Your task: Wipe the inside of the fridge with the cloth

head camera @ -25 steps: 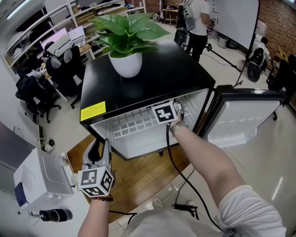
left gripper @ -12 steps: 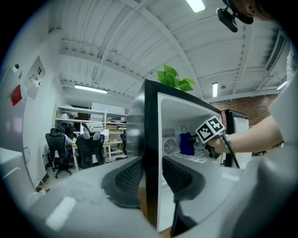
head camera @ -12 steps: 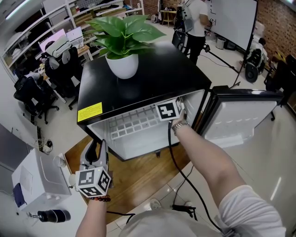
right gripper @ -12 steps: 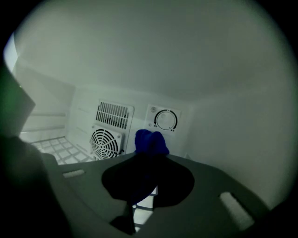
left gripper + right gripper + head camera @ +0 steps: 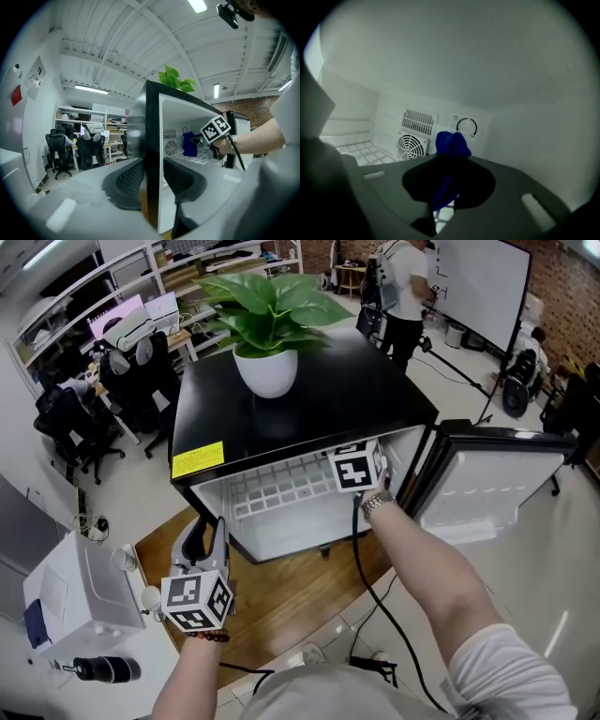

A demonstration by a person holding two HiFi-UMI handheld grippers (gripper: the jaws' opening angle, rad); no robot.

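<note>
1. Since a second ago, carries the right gripper a little to the right inside the fridge, high up and toward the right side. Reads as a wiping stroke under way, with most of the interior probably left to do.
2. Keeps the left gripper where it was, at the near left corner of the fridge.
3. Pinches the cloth in the right jaws, pressed together on it. Blue, soft and bunched into a fold, poking out past the tips, deep inside near the far panel. Cannot tell whether it touches any surface.
4. Appears to clamp the left jaws on the front edge of the left wall, one mesh-textured pad on each side. Likely steadies the fridge against the wiping.
5. Behind the cloth, shows a round fan grille, a slotted vent above it and a dial, all on a smooth white moulded panel.
6. Lower down, shows a white wire shelf, a rigid open grid likely to snag a loose fold.
7. Outside, shows a glossy black top bearing a leafy plant in a smooth white pot. At the right, shows the door swung wide, with a white inner lining and a black rim.
</note>
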